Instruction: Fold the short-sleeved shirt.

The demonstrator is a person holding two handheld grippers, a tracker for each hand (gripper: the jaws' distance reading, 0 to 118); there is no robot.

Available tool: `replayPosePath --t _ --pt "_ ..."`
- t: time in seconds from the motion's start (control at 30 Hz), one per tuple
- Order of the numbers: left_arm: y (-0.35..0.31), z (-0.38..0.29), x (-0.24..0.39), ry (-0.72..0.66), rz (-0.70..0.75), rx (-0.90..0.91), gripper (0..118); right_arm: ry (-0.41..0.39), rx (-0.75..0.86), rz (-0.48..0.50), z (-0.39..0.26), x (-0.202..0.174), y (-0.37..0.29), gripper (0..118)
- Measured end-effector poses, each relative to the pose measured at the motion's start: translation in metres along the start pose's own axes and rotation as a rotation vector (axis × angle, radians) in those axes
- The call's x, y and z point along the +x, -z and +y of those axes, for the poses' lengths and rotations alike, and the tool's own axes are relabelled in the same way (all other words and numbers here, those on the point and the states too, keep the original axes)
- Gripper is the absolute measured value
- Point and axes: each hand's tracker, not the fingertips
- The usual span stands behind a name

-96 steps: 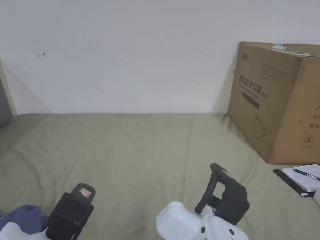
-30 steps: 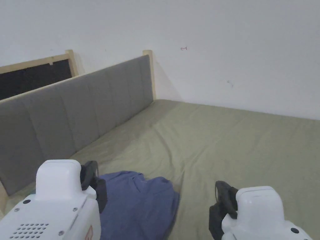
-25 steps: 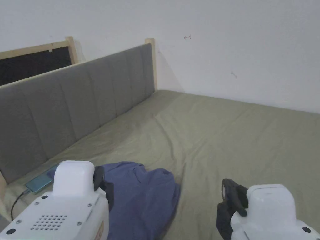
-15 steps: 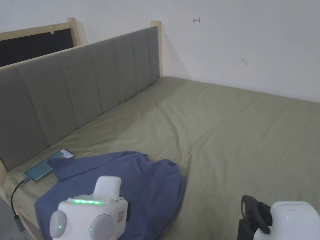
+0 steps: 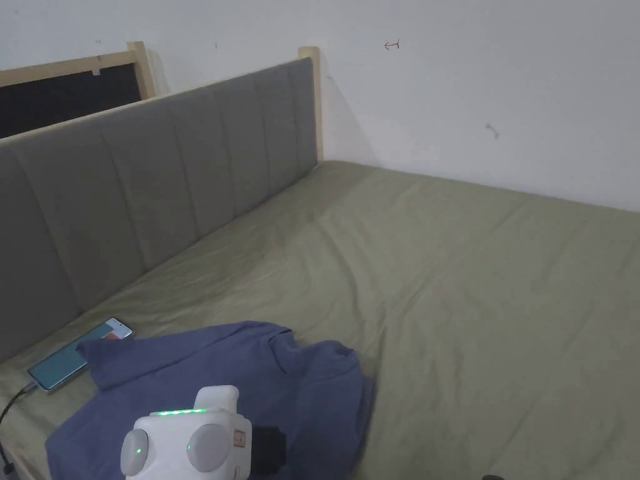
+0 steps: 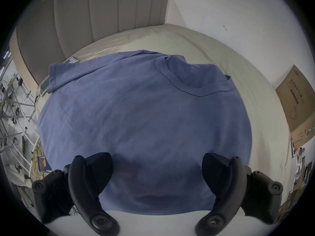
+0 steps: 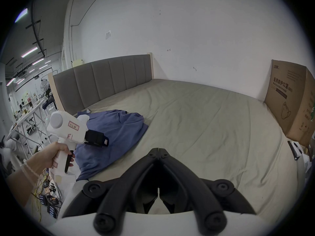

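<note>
A blue short-sleeved shirt [image 5: 294, 381] lies crumpled on the olive bed sheet [image 5: 475, 281] near the bed's front left corner, collar toward the wall. My left gripper [image 6: 156, 171] hovers just above the shirt's body with its jaws spread wide and nothing between them. It also appears low in the head view [image 5: 269, 447] and, held by a hand, in the right gripper view [image 7: 96, 139]. My right gripper [image 7: 158, 150] is over the bed's front edge, to the right of the shirt [image 7: 119, 129] and apart from it, jaws pressed together and empty.
A phone [image 5: 72, 356] on a cable lies beside the grey headboard [image 5: 156, 187], one end under the shirt's sleeve. A large cardboard box [image 7: 291, 103] stands at the bed's far right against the wall. Bare sheet stretches between shirt and box.
The head camera swung left and down, bringing the shirt and phone into view. My left gripper lowered over the shirt. My right gripper dropped out at the bottom right of the head view.
</note>
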Motion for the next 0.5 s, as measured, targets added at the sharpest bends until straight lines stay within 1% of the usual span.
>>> replayPosePath --t 0.07,0.1,0.13,0.17,0.2,0.23,0.27,0.3,0.37,0.4,0.43,0.47,0.5 --pt "0.01 0.001 0.003 0.018 0.01 -0.024 107 0.003 -0.014 0.005 -0.001 0.002 0.003 0" --pt "0.014 0.001 0.005 0.047 0.037 -0.056 107 0.003 -0.018 0.008 -0.002 0.003 0.004 0" --pt "0.016 0.001 0.009 0.067 0.049 -0.052 107 0.002 -0.023 0.009 -0.002 0.003 0.005 0" --pt "0.013 0.0 0.011 0.054 0.05 -0.04 106 0.001 -0.029 0.011 -0.003 0.003 0.006 0" --pt "0.012 0.001 0.011 0.039 0.056 -0.042 103 -0.001 -0.035 0.011 -0.004 0.004 0.007 0" --pt "0.012 0.001 0.01 0.03 0.06 -0.044 97 -0.003 -0.04 0.01 -0.004 0.004 0.008 0" --pt "0.011 0.0 0.01 0.023 0.067 -0.037 86 -0.002 -0.043 0.012 -0.005 0.004 0.008 0" --pt "0.005 0.0 0.007 0.009 0.073 -0.015 70 0.0 -0.046 0.015 -0.005 0.004 0.009 0" --pt "0.001 0.0 0.003 -0.005 0.08 0.002 44 0.005 -0.052 0.021 -0.007 0.005 0.009 0" --pt "0.0 0.001 0.001 -0.006 0.085 0.001 27 0.009 -0.054 0.022 -0.007 0.006 0.01 0" --pt "0.0 0.003 -0.004 -0.009 0.08 -0.001 16 0.012 -0.059 0.024 -0.008 0.006 0.01 0" --pt "0.001 0.004 -0.007 -0.012 0.081 -0.004 10 0.013 -0.062 0.025 -0.009 0.007 0.01 0" --pt "0.002 0.003 -0.009 -0.022 0.085 -0.009 6 0.014 -0.065 0.023 -0.009 0.007 0.01 0"
